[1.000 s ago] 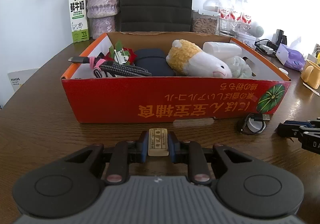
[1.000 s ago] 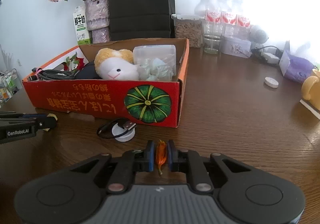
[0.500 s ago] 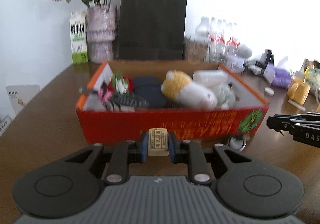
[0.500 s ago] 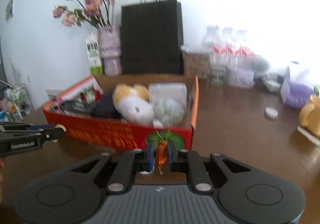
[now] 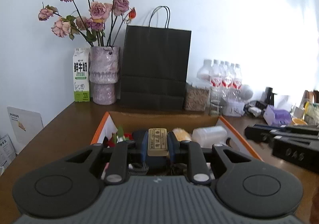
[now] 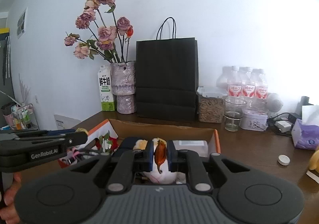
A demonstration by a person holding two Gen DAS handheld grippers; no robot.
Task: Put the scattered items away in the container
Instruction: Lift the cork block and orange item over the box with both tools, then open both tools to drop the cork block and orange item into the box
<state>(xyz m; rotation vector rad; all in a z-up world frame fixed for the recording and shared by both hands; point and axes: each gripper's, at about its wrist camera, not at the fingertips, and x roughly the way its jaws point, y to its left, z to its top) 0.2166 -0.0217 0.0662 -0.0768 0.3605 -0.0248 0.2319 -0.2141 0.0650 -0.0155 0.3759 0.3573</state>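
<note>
Cardboard box (image 5: 235, 127), orange-rimmed, sat on the brown surface (image 5: 59, 134) directly beneath both tools, already holding a plush toy (image 6: 159, 176), a clear plastic tub (image 5: 209, 135) and a coiled cable (image 6: 83, 153). I had my left tool (image 5: 157, 143) clenched on a small tan eraser (image 5: 157, 141) above the box, and my right tool (image 6: 160, 153) clenched on an orange-brown leaf-like piece (image 6: 160, 153) over the plush. Behind stood a black paper bag (image 5: 155, 72), a flower vase (image 5: 104, 74) and a milk carton (image 5: 81, 75).
</note>
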